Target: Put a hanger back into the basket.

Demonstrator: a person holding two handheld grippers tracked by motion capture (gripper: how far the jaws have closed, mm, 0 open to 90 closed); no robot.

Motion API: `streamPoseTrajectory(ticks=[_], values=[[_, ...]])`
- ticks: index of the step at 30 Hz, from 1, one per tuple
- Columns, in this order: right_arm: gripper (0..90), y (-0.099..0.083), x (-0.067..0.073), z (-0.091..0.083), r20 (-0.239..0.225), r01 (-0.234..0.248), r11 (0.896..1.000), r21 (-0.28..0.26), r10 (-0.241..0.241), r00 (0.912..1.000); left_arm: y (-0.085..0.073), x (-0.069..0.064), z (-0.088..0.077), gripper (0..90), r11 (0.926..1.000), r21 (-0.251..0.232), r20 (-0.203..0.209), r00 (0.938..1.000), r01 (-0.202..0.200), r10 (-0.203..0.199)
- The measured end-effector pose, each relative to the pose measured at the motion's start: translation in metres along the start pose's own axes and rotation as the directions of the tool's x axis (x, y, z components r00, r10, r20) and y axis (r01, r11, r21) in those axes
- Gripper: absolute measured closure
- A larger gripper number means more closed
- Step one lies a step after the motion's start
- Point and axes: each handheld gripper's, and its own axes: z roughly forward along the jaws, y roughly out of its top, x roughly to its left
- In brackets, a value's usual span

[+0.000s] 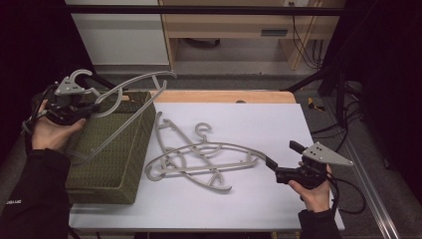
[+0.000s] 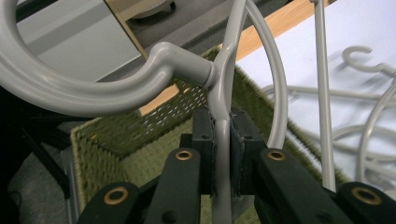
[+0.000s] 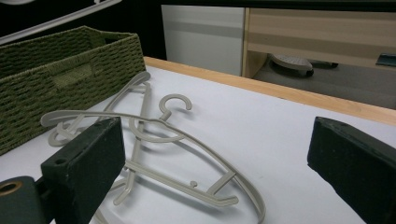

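grey hanger (image 1: 130, 94) is hanging in the air over the green woven basket (image 1: 110, 149), clamped by the left tongs (image 1: 88, 110) at the far left of the high view. in the left gripper view the two black pads (image 2: 204, 140) are pressing from both sides on the hanger's thin bar just below the neck, with the hook (image 2: 70, 88) curving away up and to the left. the hanger's long arms are stretching out from the grip across the basket's open top toward the wooden edge of the surface (image 1: 224, 96). the person's left hand (image 1: 50, 130) is wrapping around the gripper body beside the basket.

the right tongs (image 1: 281, 157) are standing wide open with nothing between them, resting low near the right side of the white surface. their jaws are pointing toward the pile of hangers (image 1: 199, 159) lying tangled in the middle of the surface, just beside the basket's right wall. in the right gripper view the pile (image 3: 154, 154) is lying just ahead between the spread jaws, and the basket (image 3: 60, 79) is sitting behind it at the left.
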Motion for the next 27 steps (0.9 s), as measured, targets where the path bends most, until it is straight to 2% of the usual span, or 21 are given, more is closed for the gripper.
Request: streamPoseTrajectory(ticks=[2, 12, 16, 23, 27], values=[[4.3, 0.000, 0.000, 0.000, 0.000, 0.000, 1.000, 0.000, 0.000, 1.0000, -0.006, 0.003, -0.001, 82.4, 0.9999, 0.017, -0.012, 0.9999, 0.003, -0.003], [4.3, -0.001, 0.000, 0.002, -0.002, 0.000, 1.000, 0.007, 0.000, 1.0000, -0.031, 0.022, 0.003, 82.4, 0.9998, 0.018, -0.051, 0.9986, 0.011, -0.010], [4.3, -0.001, 0.000, 0.002, -0.003, 0.004, 1.000, 0.001, -0.004, 1.0000, -0.040, 0.027, 0.008, 82.4, 0.9995, 0.026, -0.062, 0.9980, 0.015, -0.014], [4.3, -0.001, 0.000, 0.002, -0.002, 0.004, 1.000, 0.004, -0.004, 1.0000, -0.051, 0.031, 0.012, 82.4, 0.9984, 0.056, -0.092, 0.9957, -0.005, 0.010], [4.3, -0.001, 0.001, 0.002, -0.003, 0.004, 1.000, 0.005, -0.004, 1.0000, -0.058, 0.034, 0.014, 82.4, 0.9977, 0.067, -0.105, 0.9944, 0.001, 0.006]])
